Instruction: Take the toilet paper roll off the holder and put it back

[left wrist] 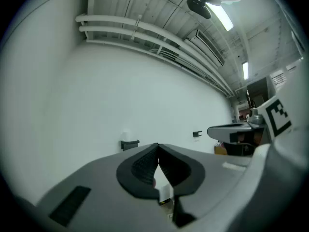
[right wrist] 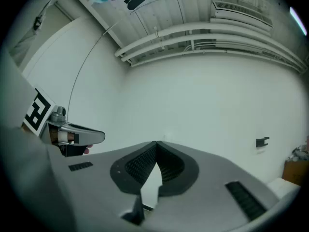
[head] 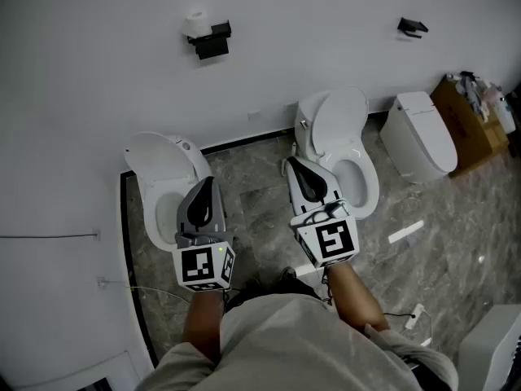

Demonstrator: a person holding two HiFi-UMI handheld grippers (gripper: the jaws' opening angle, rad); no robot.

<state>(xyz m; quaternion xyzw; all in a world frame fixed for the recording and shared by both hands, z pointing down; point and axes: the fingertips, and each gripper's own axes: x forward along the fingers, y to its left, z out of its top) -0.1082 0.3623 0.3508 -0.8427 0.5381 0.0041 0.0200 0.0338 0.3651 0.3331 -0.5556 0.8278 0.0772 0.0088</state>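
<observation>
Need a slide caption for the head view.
Left gripper and right gripper, both shut and empty, face the wall; paper roll sits on its holder.

Three toilets (head: 338, 116), perhaps a cardboard box (head: 470, 127)

The floor (head: 260, 210) is grey marbled stone, edged in black where it meets the white wall (head: 81, 96). Three white toilets stand on it in a row against that wall: the left toilet (head: 155, 177) and middle toilet (head: 346, 133) with lids up, the right toilet (head: 419, 137) with its lid down. A box (head: 468, 129) full of things sits just beside the right toilet. A white strip (head: 405, 232) lies on the stone near the middle toilet. On the wall, a black holder (head: 215, 42) carries the roll (head: 194, 24).
</observation>
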